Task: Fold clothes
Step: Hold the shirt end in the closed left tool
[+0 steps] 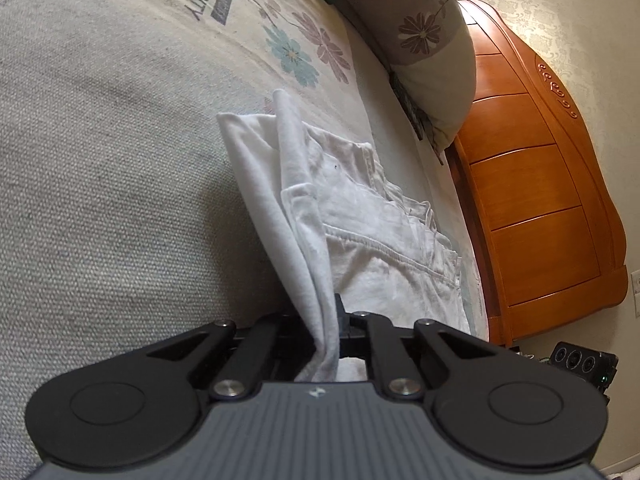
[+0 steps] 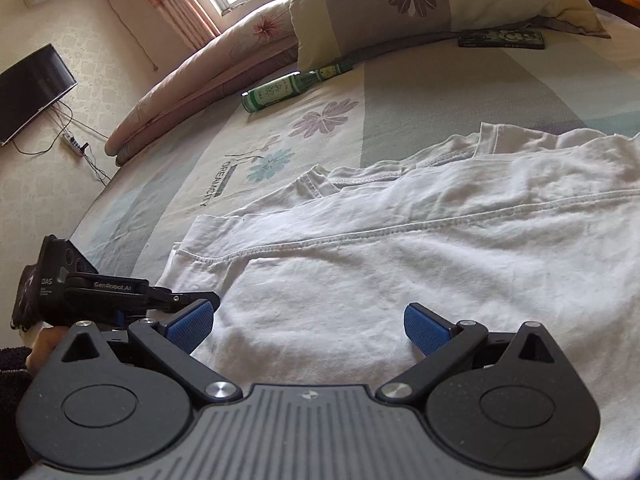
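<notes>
A white garment (image 1: 352, 216) lies partly folded on the bed. My left gripper (image 1: 326, 328) is shut on a bunched edge of it, and the cloth rises in a fold from the bed into the jaws. In the right wrist view the same white garment (image 2: 400, 260) spreads flat under my right gripper (image 2: 308, 322), which is open with its blue pads (image 2: 192, 322) wide apart just above the cloth. The left gripper's body (image 2: 100, 292) shows at the left edge of the garment, with a hand behind it.
The bed has a grey and floral sheet (image 1: 120, 120). A flowered pillow (image 2: 420, 4) lies at its head, with a green bottle (image 2: 280, 90) and a dark flat box (image 2: 502, 38) near it. A wooden headboard (image 1: 540, 184) stands beyond. A rolled quilt (image 2: 192, 80) lies far left.
</notes>
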Demonstrator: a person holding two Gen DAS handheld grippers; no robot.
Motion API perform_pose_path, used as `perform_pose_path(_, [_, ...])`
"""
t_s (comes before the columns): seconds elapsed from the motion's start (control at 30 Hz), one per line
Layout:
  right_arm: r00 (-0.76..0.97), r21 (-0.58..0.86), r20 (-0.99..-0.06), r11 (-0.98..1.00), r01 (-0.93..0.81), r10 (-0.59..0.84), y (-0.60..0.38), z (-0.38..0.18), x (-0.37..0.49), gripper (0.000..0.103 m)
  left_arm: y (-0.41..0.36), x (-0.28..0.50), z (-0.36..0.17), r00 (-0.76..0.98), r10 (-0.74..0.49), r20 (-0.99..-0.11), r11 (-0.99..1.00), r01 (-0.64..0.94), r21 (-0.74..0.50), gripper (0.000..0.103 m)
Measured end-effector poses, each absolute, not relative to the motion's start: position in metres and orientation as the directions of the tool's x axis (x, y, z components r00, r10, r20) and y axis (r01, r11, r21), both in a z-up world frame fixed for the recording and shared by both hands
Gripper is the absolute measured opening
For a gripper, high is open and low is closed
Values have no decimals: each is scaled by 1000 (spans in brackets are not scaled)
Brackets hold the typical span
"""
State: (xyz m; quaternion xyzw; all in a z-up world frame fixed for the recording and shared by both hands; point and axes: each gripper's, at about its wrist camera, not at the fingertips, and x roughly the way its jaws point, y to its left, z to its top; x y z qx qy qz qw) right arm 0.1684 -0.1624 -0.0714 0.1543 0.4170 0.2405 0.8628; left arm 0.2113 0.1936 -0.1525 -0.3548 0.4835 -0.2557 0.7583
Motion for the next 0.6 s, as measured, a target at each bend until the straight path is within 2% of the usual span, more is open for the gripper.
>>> perform_pose_path(0.6, [592,420,-627,860,-291,507,-141,-81,267,103,187,211,-149,414,-718,-559,636,63,-769,10])
